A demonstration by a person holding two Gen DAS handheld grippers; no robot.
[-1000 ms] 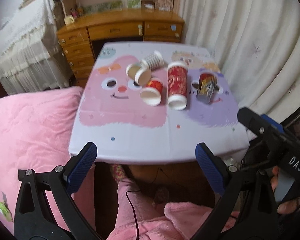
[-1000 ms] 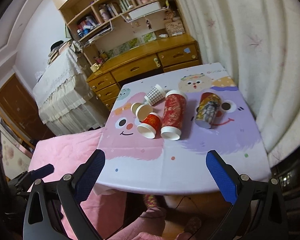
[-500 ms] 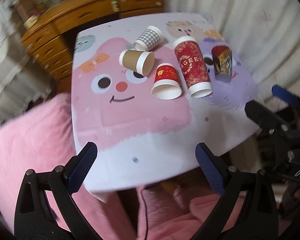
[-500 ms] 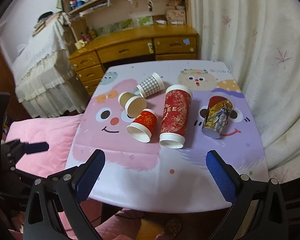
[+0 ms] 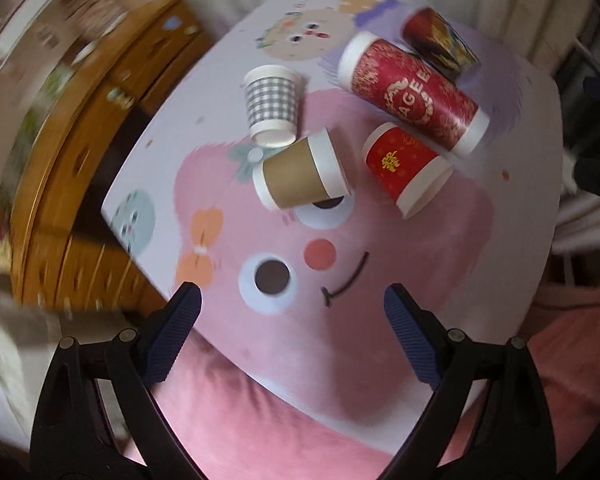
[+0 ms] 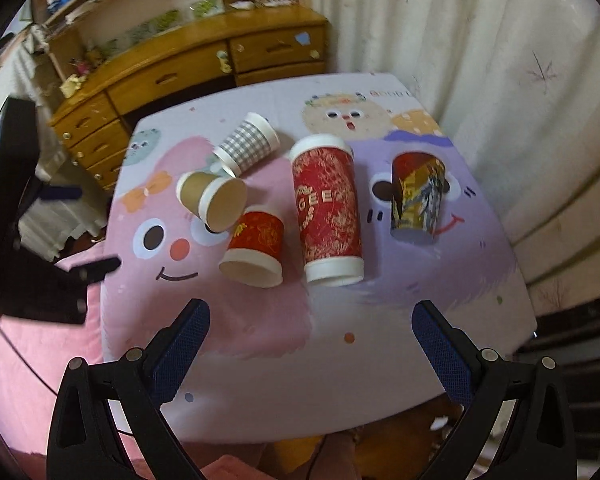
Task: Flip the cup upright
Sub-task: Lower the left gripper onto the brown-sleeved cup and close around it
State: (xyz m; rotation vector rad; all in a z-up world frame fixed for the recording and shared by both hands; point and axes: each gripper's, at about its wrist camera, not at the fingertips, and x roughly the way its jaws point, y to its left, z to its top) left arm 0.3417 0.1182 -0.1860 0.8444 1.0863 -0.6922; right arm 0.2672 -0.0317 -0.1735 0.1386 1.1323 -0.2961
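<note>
Several paper cups lie on their sides on a cartoon-print table [image 6: 260, 344]: a grey checked cup [image 6: 246, 146], a brown cup [image 6: 212, 200], a short red cup [image 6: 256, 244], a tall red cup [image 6: 328, 210] and a dark patterned cup [image 6: 418, 196]. They also show in the left wrist view: checked [image 5: 274, 104], brown [image 5: 300, 170], short red [image 5: 404, 170], tall red [image 5: 412, 88], patterned [image 5: 440, 42]. My left gripper [image 5: 292, 334] is open and empty over the table's left edge. My right gripper [image 6: 310, 346] is open and empty over the near side.
A wooden dresser [image 6: 204, 68] stands behind the table and white curtains [image 6: 480, 60] hang to the right. Pink bedding [image 5: 280, 420] lies by the table's left and near edges. The left gripper's dark body [image 6: 24, 240] shows at the left of the right wrist view.
My left gripper has swung round to the table's left side and closer to the cups; its view is blurred. My right gripper has moved forward over the near edge. The cups have not moved.
</note>
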